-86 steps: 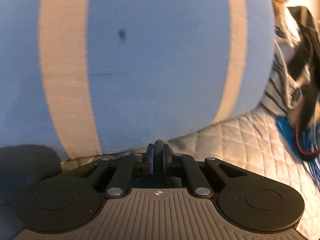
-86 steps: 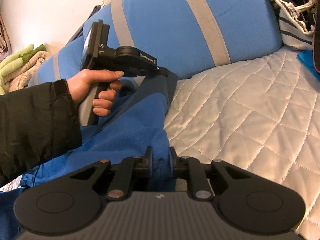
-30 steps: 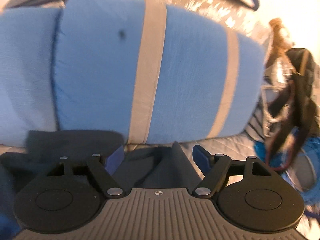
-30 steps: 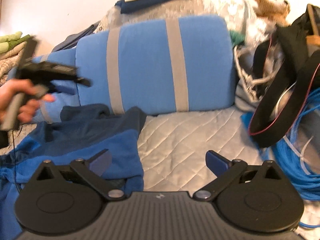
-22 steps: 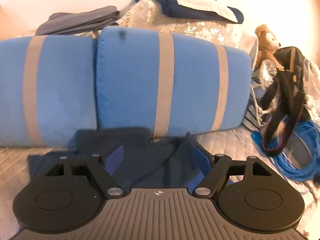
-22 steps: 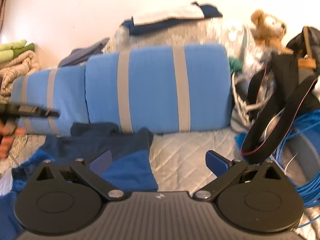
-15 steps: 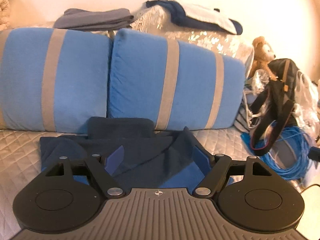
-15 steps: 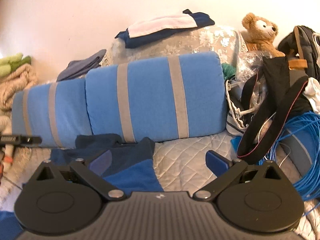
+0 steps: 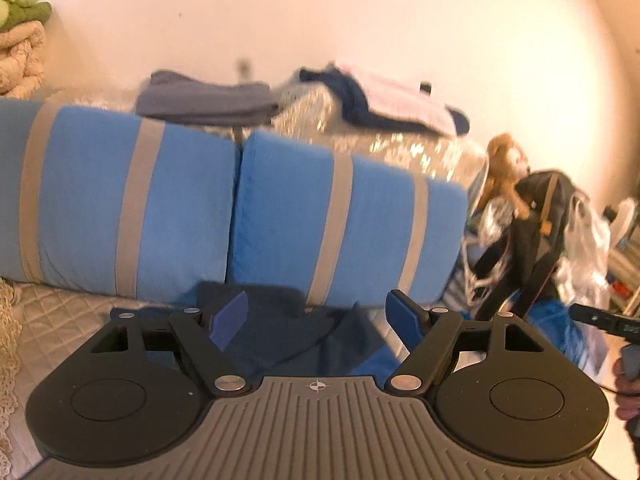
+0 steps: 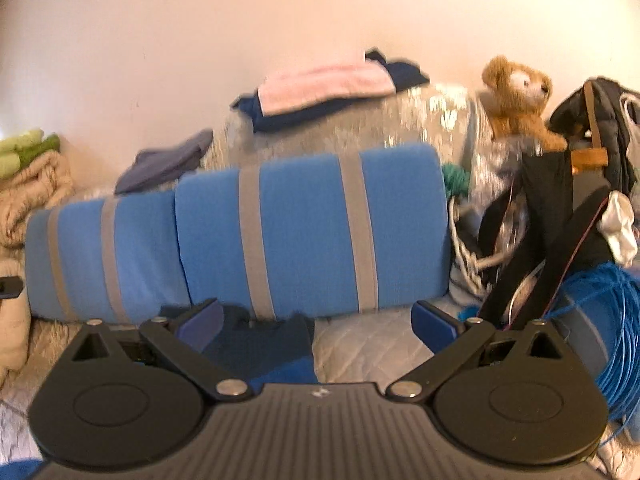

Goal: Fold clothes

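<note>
Garment looks soft, light, floppy fleece; pinch corners or hem. Left gripper and right gripper both released, empty.

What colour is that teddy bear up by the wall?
Golden brown with a pale muzzle; the teddy bear shows best in the right wrist view.

**Occluded and cropped regions**

The blue garment lies mostly hidden behind each hand-held gripper's body. The person's hand is cut off at the left wrist view's right edge. Folded clothes atop the cushions are motion-blurred.
</note>
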Action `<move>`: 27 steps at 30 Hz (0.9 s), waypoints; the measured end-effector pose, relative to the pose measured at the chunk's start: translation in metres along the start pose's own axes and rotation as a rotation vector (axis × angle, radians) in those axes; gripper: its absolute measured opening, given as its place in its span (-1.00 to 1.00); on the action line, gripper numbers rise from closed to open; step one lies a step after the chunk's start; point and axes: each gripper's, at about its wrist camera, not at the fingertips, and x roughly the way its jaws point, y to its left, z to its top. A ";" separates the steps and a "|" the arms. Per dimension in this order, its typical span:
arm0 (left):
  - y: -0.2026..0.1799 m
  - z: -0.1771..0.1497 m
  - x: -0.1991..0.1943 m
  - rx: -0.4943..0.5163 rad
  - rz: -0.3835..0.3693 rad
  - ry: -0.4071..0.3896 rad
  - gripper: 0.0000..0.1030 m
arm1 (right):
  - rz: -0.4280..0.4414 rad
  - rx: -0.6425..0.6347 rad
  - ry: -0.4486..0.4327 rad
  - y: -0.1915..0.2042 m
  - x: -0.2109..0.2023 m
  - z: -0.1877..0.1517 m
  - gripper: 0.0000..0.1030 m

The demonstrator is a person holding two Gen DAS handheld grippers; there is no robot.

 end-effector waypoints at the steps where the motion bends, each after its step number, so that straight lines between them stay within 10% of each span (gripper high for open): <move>1: 0.001 0.006 -0.008 -0.006 -0.004 -0.011 0.48 | 0.003 0.005 -0.024 0.000 -0.006 0.008 1.00; 10: 0.014 0.054 -0.106 -0.057 -0.051 -0.128 0.48 | 0.028 0.065 -0.282 -0.021 -0.084 0.089 1.00; 19: 0.018 0.085 -0.223 0.051 0.079 -0.256 0.50 | -0.007 0.055 -0.416 -0.055 -0.172 0.145 1.00; 27: 0.032 0.055 -0.286 0.070 0.164 -0.283 0.59 | 0.003 0.002 -0.371 -0.072 -0.210 0.125 1.00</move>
